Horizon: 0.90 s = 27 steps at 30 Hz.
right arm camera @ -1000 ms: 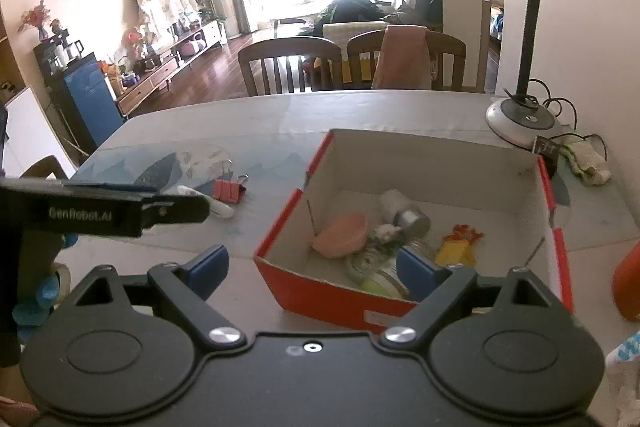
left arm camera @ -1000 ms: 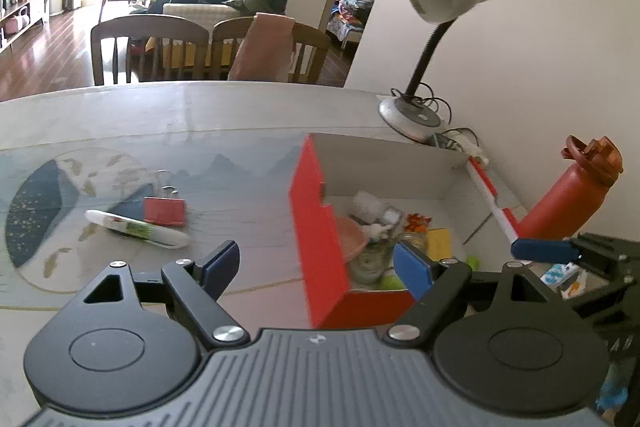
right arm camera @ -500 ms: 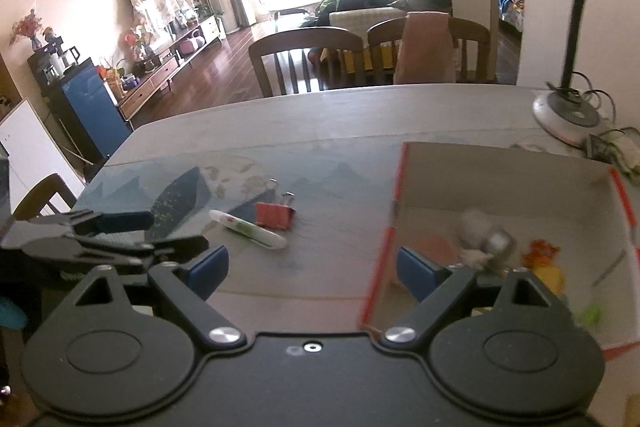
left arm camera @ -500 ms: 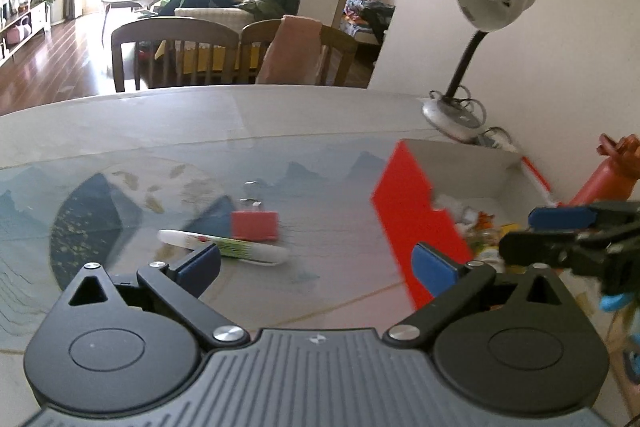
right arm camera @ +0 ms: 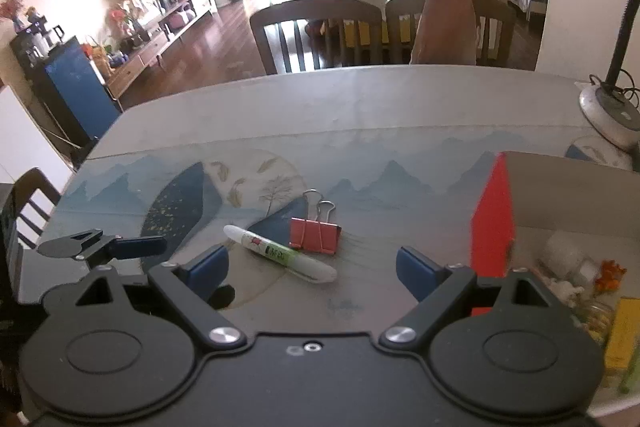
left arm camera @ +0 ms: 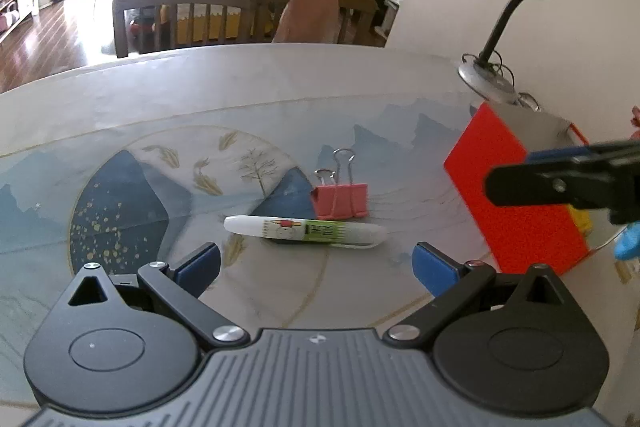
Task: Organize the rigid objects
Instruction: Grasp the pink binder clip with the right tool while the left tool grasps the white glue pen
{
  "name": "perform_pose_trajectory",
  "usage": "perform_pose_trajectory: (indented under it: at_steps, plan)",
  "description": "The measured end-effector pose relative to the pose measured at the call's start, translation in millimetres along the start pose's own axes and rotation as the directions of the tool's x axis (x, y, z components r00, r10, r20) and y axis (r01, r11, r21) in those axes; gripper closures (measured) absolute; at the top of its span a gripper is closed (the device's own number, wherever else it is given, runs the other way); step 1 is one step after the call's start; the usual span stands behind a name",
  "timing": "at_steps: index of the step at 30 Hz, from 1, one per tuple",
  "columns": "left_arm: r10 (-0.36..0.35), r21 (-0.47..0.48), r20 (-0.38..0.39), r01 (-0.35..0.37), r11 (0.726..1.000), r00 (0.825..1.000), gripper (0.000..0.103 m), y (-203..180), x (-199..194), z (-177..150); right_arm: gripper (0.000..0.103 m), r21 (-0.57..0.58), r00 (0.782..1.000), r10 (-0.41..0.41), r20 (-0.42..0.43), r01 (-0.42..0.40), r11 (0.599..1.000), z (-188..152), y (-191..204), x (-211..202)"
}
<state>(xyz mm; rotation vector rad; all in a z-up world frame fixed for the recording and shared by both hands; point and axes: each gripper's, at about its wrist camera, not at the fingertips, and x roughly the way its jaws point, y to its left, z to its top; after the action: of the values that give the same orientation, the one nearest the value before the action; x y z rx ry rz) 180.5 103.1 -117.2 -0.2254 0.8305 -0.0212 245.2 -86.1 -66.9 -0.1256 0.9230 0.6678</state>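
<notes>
A white and green tube (left arm camera: pixel 305 231) lies flat on the table mat, with a pink binder clip (left arm camera: pixel 340 199) just behind it. Both also show in the right wrist view, the tube (right arm camera: pixel 280 253) and the clip (right arm camera: pixel 315 234). My left gripper (left arm camera: pixel 316 263) is open and empty, just short of the tube. My right gripper (right arm camera: pixel 311 269) is open and empty, close above the tube. A red cardboard box (left arm camera: pixel 516 195) stands to the right; in the right wrist view the box (right arm camera: pixel 493 223) holds several small items.
A desk lamp (left arm camera: pixel 516 11) stands at the back right by the wall. Wooden chairs (right arm camera: pixel 320 31) line the far table edge. My right gripper's finger crosses the left wrist view (left arm camera: pixel 560 183); my left gripper shows in the right wrist view (right arm camera: pixel 104 247).
Both grippers have swung left, away from the box, and closed in on the tube and clip. Both stay open and empty.
</notes>
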Motion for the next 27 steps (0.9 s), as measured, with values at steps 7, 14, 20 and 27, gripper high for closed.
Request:
perform_pose_trajectory:
  at_steps: [7, 14, 20, 27]
  plan:
    - [-0.020, 0.092, -0.033, 0.023, 0.995, 0.999, 0.000, 16.1, 27.0, 5.2, 0.014, 0.039, 0.995, -0.052, -0.080, 0.055, 0.998, 10.6, 1.9, 50.7]
    - [-0.040, 0.143, -0.063, 0.048, 0.989, 0.997, 0.001, 29.3, 52.9, 15.6, 0.015, 0.068, 0.987, -0.090, -0.131, 0.100, 0.993, 18.4, 4.6, 90.6]
    - [-0.074, 0.200, -0.062, 0.085, 0.976, 0.995, 0.001, 32.8, 65.3, 22.9, 0.017, 0.079, 0.981, -0.102, -0.166, 0.116, 0.990, 23.7, 8.2, 118.3]
    - [-0.107, 0.336, -0.064, 0.123, 0.934, 0.992, 0.001, 28.4, 77.2, 25.0, 0.019, 0.069, 0.973, -0.118, -0.198, 0.134, 0.989, 21.7, 11.0, 138.2]
